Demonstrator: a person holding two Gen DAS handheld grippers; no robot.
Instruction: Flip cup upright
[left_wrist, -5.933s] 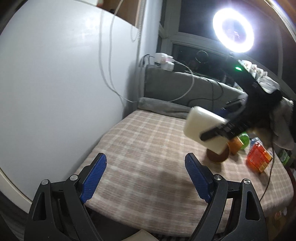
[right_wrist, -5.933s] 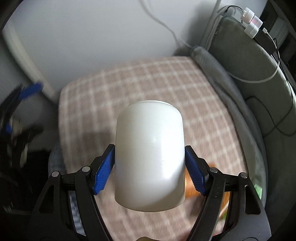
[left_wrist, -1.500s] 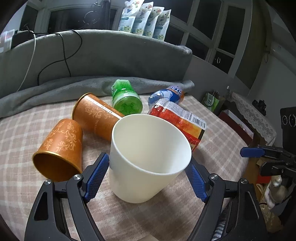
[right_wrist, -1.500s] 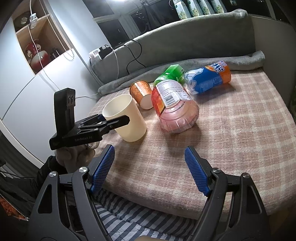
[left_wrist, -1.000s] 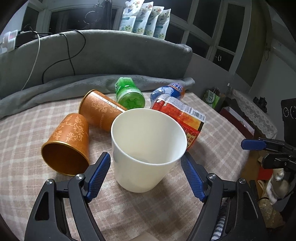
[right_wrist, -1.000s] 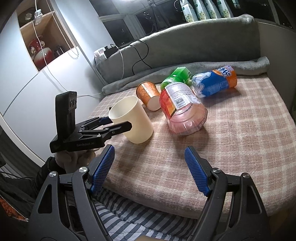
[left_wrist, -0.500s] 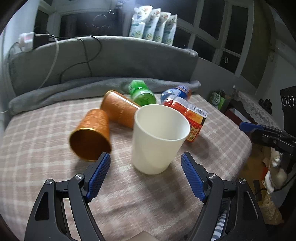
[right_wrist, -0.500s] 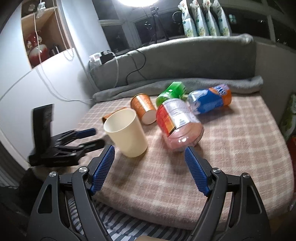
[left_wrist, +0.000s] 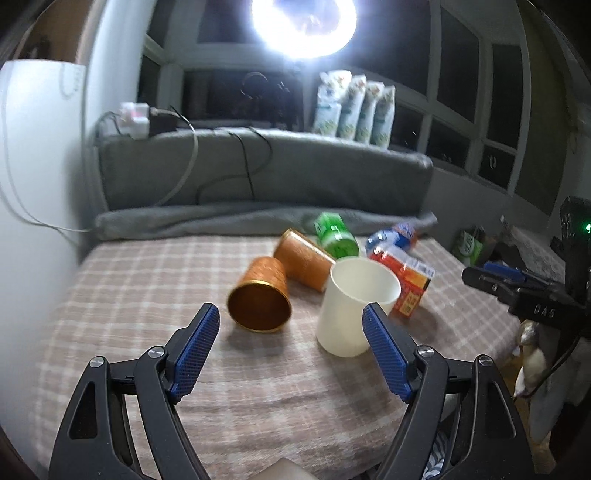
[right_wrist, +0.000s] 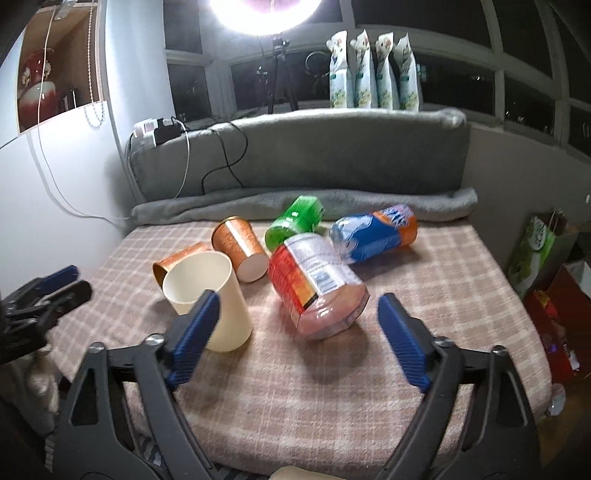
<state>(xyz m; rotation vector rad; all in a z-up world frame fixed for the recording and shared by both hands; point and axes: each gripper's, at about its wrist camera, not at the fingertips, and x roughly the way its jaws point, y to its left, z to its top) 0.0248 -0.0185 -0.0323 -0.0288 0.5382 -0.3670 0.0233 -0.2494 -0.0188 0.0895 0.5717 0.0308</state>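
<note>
The cream cup (left_wrist: 354, 306) stands upright, mouth up, on the checked cloth (left_wrist: 147, 295); it also shows in the right wrist view (right_wrist: 210, 299). My left gripper (left_wrist: 291, 350) is open and empty, drawn back from the cup, with the cup just beyond its right finger. My right gripper (right_wrist: 295, 339) is open and empty at the near edge of the cloth, with the cup behind its left finger. The left gripper also shows at the left edge of the right wrist view (right_wrist: 48, 288).
Two orange cups (left_wrist: 262, 299) (left_wrist: 303, 258) lie on their sides beside the cream cup. A green bottle (right_wrist: 295, 218), a blue-orange bottle (right_wrist: 373, 232) and a red-labelled jar (right_wrist: 317, 284) lie behind. A grey cushion (right_wrist: 295, 158) with cables backs the cloth. A white wall (left_wrist: 33, 184) is left.
My left gripper has let go of the cup, left it standing upright and pulled back and away to the left. My right gripper has drifted slightly, still open.
</note>
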